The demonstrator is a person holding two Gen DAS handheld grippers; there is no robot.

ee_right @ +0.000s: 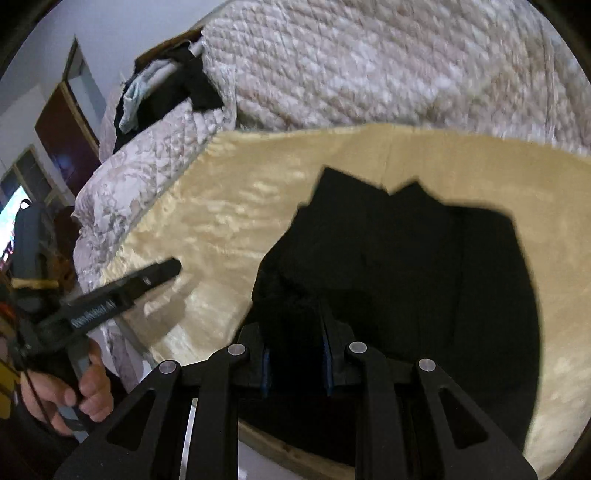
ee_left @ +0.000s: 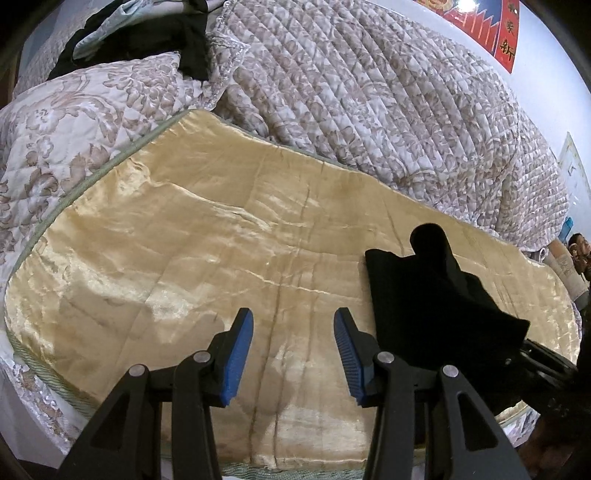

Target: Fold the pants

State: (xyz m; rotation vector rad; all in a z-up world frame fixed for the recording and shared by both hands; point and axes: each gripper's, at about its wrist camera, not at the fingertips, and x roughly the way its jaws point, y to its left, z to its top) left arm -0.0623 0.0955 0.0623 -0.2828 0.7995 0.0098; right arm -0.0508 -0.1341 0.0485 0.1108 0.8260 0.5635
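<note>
On the golden blanket [ee_right: 229, 206], black pants [ee_right: 424, 266] lie folded, long axis indiscernible.

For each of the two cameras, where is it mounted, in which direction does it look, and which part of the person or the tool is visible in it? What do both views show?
Left wrist: sits on the left gripper, looking forward over the yellow blanket toward the quilt; its open blue-padded fingers show.
Right wrist: sits on the right gripper, looking down on the black pants it clamps; the left hand shows holding the left gripper.
Shared: blanket, quilt, pants, clothes pile.
</note>
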